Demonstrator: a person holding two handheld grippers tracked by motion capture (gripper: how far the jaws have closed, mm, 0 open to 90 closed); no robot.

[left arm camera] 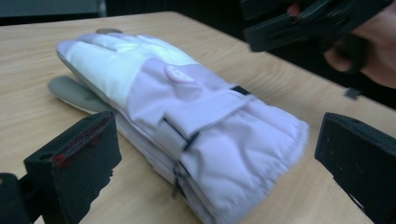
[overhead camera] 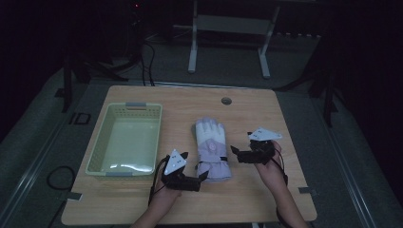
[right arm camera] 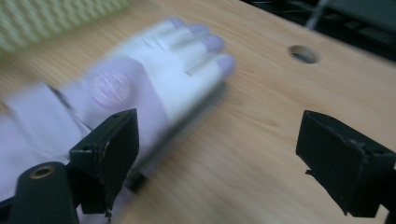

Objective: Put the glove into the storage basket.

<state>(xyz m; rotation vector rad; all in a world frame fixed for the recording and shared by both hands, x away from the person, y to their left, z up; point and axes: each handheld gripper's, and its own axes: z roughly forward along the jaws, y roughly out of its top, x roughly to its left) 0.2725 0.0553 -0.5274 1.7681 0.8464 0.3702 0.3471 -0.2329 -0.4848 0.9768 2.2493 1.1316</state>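
Left gripper sits at the glove's cuff, jaws wide apart, holding nothing; right gripper is just beside it, also spread and empty; looks like the approach step, so next someone needs to close on the cuff; basket waits farther left.

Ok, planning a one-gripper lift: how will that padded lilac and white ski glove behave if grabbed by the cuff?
The padded lilac and white ski glove looks soft and puffy, so it would probably squash under the jaws. Its finger end would likely droop. It lies flat on the wooden table, so rolling seems unlikely.
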